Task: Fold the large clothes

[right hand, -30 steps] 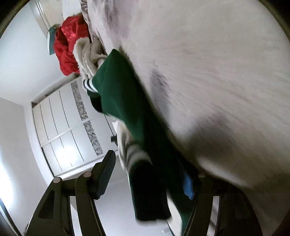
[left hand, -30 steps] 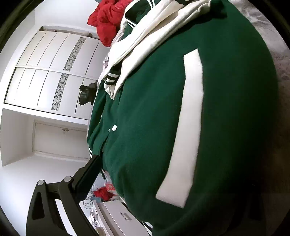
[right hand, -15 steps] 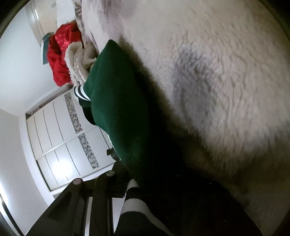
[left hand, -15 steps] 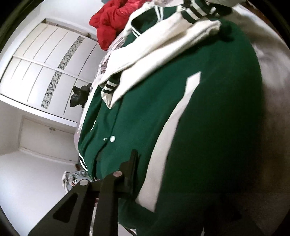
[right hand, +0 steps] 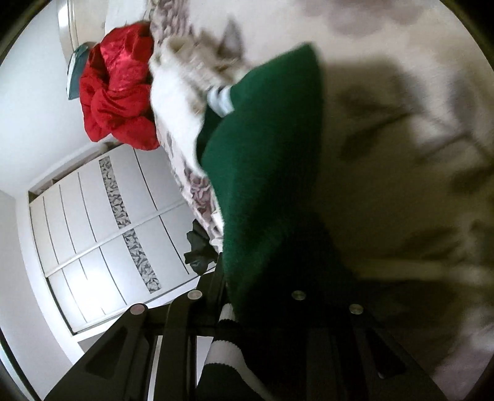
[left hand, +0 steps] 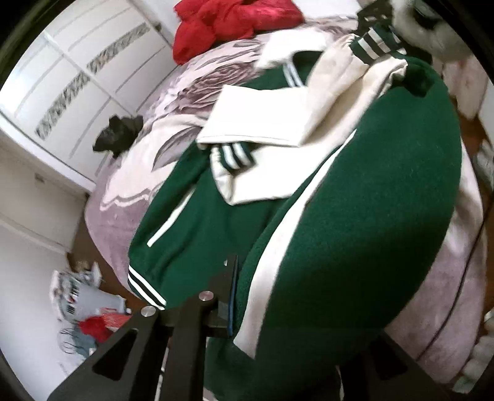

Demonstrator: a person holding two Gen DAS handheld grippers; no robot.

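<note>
A: Since a second ago, what has moved?

B: Both cameras have pulled back. More of the bed point(left hand: 123, 197) now shows around the jacket point(left hand: 355, 234), which is folded over itself, and each gripper has closed on fabric.

A: Where is the jacket?

B: On the bed, filling the left view from 6 to 1 o'clock. Its cream sleeves point(left hand: 262, 123) lie crossed on top toward 12. The striped hem point(left hand: 145, 287) at 8 o'clock sits at the bed's edge.

A: And the jaws?

B: The left gripper point(left hand: 244, 296) pinches the jacket's green edge at 6 o'clock. The right gripper point(right hand: 234, 311) clamps a green fold with a striped cuff point(right hand: 225, 351), also at 6.

A: Any free room?

B: Bare bedspread lies at 9 to 11 o'clock in the left view, up to a black item point(left hand: 119, 135) and a red heap point(left hand: 228, 21). Floor with clutter point(left hand: 80, 308) lies past the edge at 8. A wardrobe point(right hand: 102, 228) stands beyond.
</note>
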